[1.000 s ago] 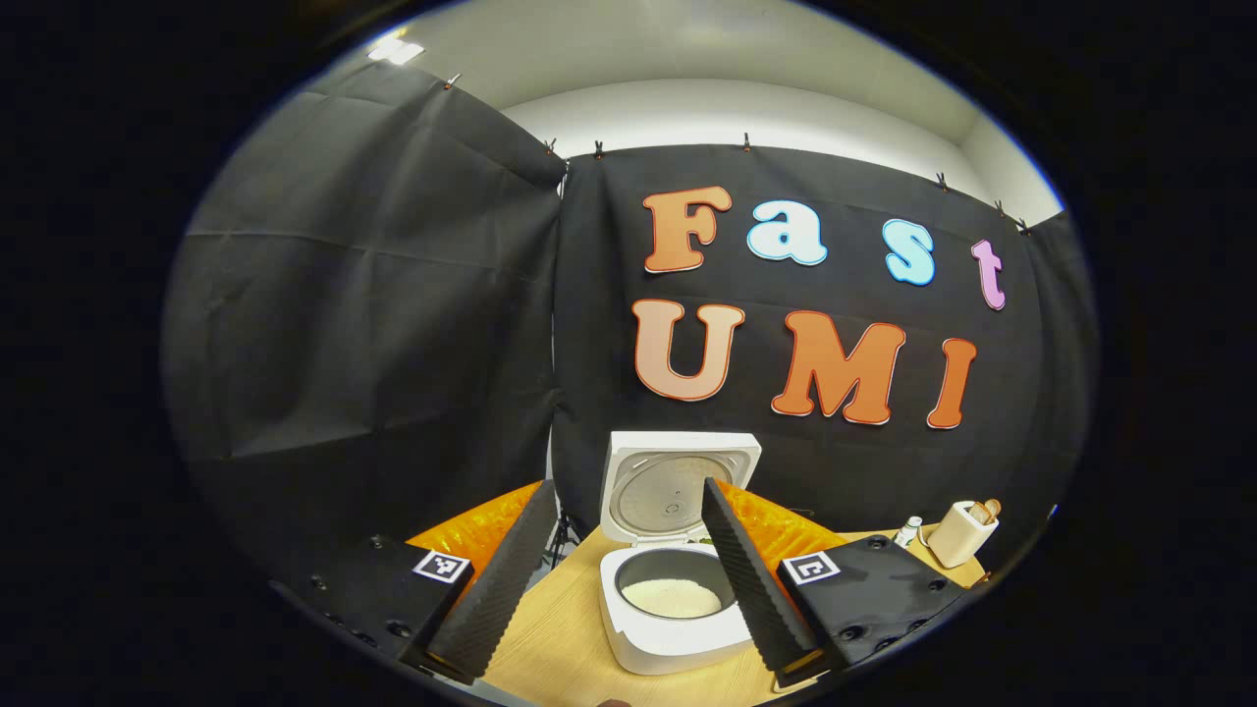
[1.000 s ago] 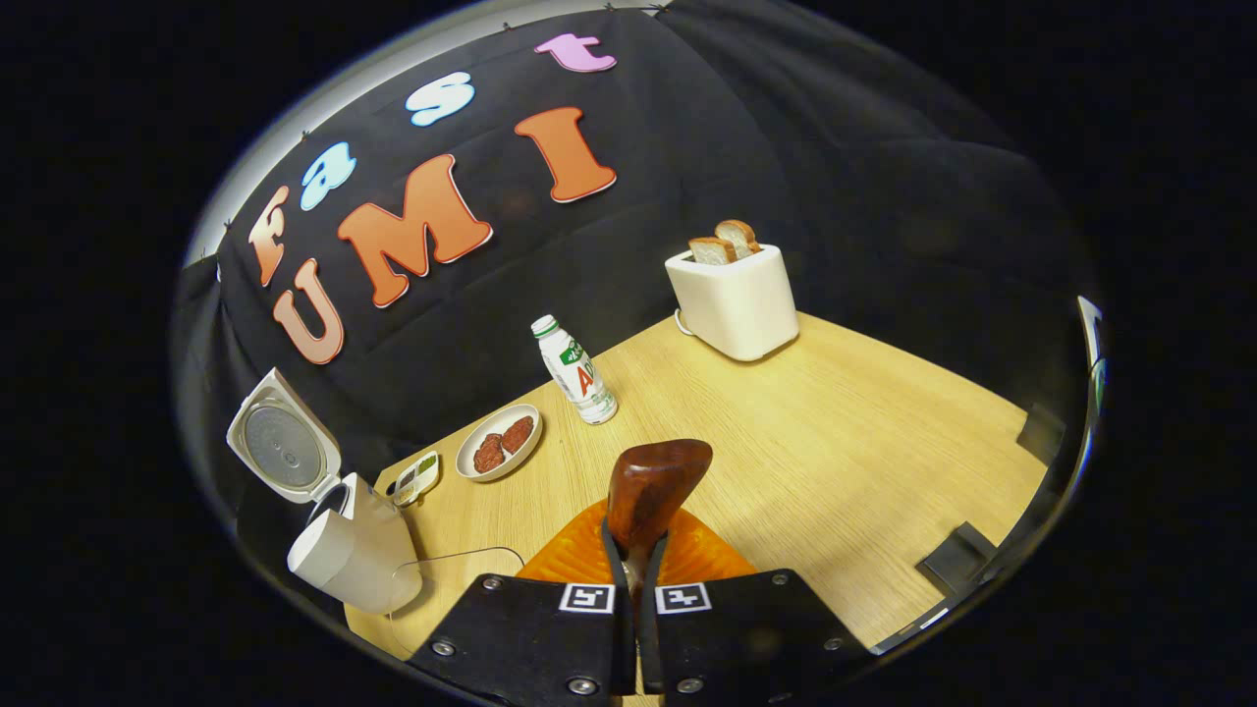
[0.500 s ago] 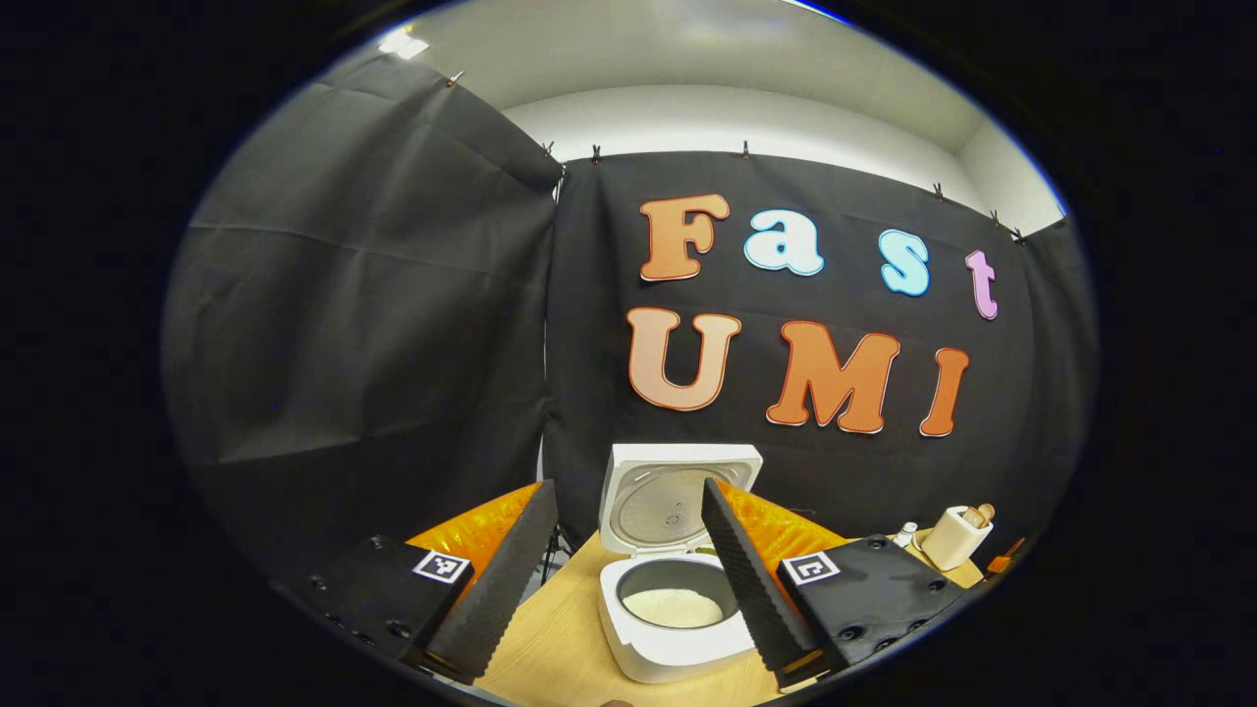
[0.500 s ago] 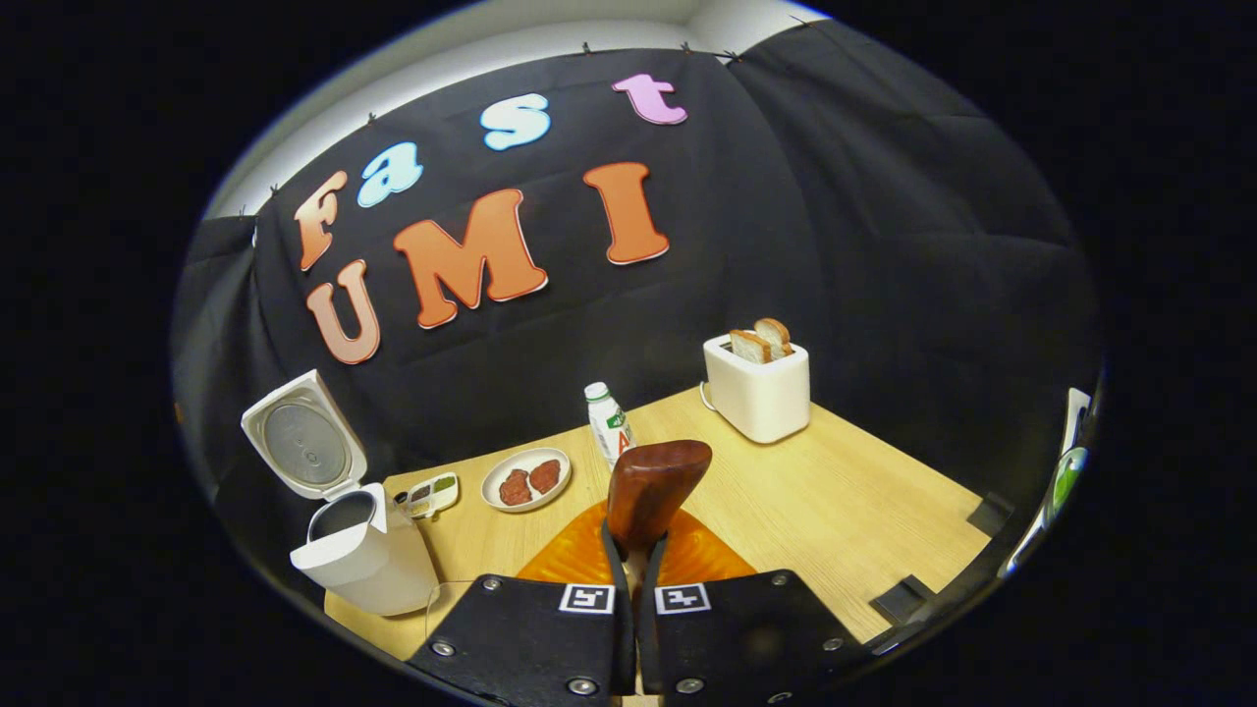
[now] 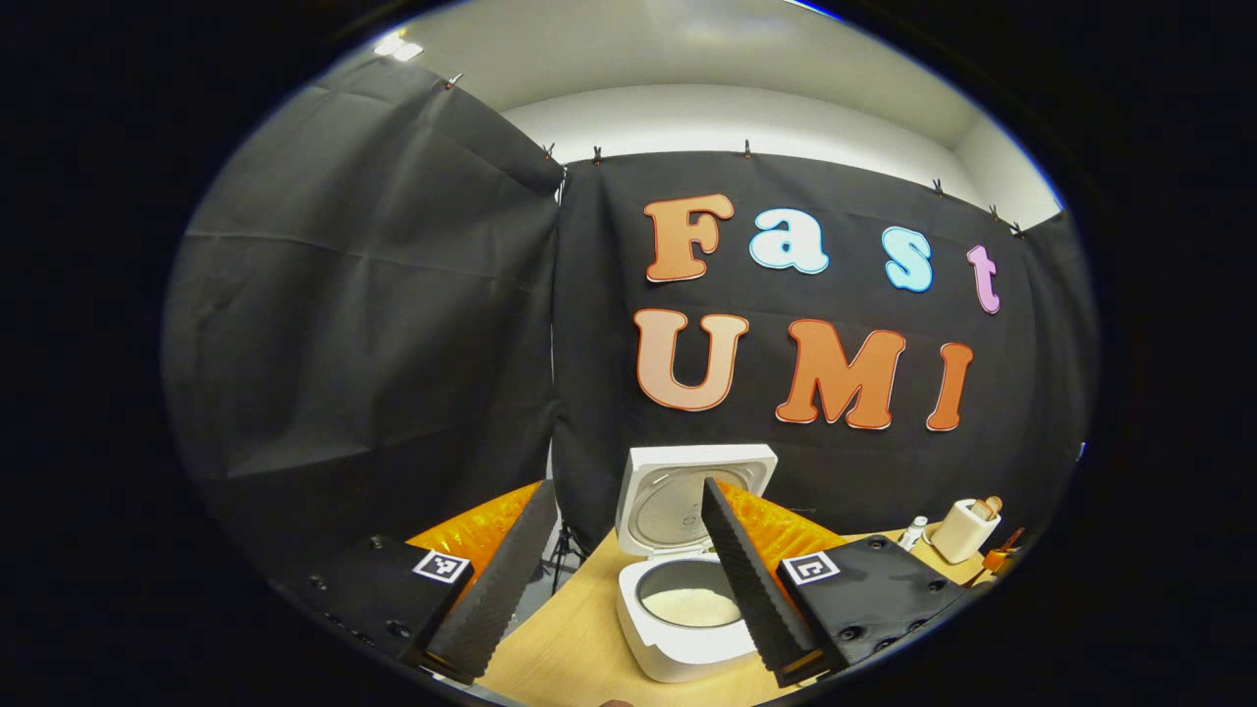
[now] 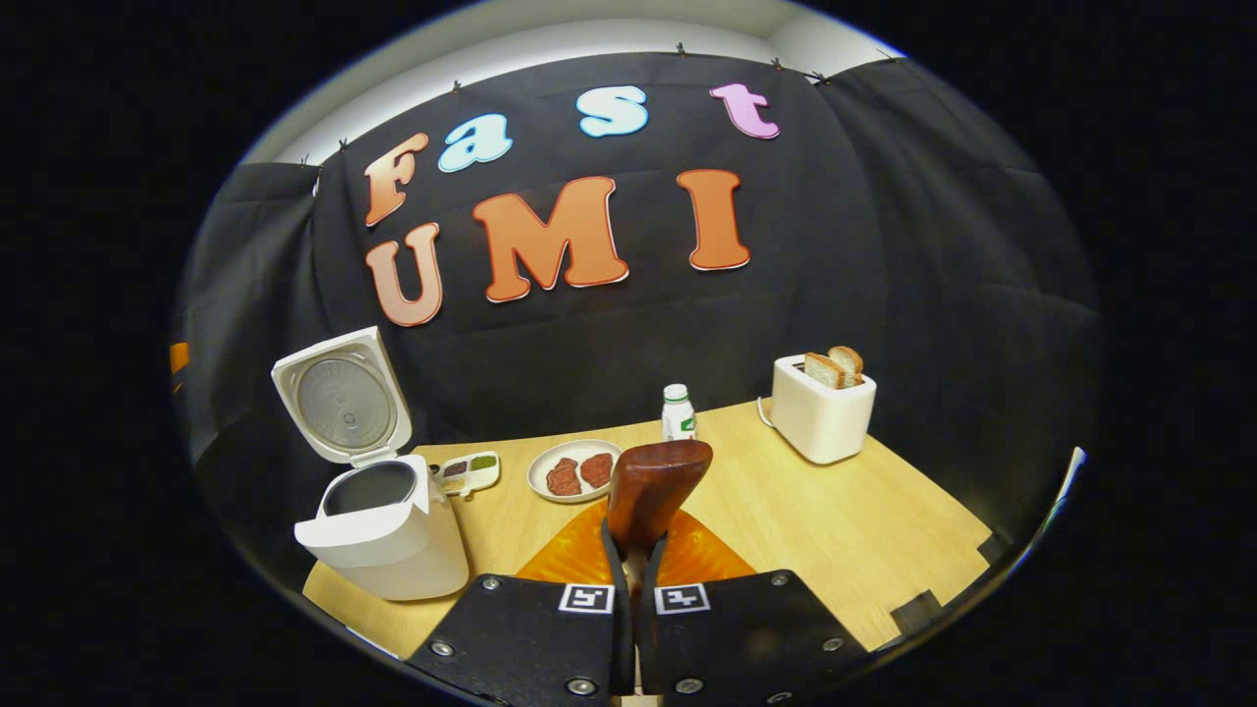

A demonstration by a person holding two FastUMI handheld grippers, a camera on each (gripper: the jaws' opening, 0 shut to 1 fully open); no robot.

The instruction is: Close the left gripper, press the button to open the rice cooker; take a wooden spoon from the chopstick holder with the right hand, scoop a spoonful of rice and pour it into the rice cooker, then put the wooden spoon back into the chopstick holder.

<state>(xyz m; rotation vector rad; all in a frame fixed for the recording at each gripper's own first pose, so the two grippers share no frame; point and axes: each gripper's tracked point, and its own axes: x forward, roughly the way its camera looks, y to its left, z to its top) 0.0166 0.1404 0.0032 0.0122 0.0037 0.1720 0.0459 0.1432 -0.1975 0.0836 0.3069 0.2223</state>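
Wooden spoon clamped upright in right gripper; left gripper spread wide, empty.

The right gripper clamps the wooden spoon, bowl upward, above the desk. The rice cooker stands open at left, toaster at right.

Between the spread fingers in the left gripper view, the rice cooker pot lies open from above, its raised lid blocking the far side. Ahead of the shut fingers in the right gripper view, the wooden spoon is held; bare table is seen to their right, bounded by a toaster. A plate, bottle and what seems a small tray stand beyond.
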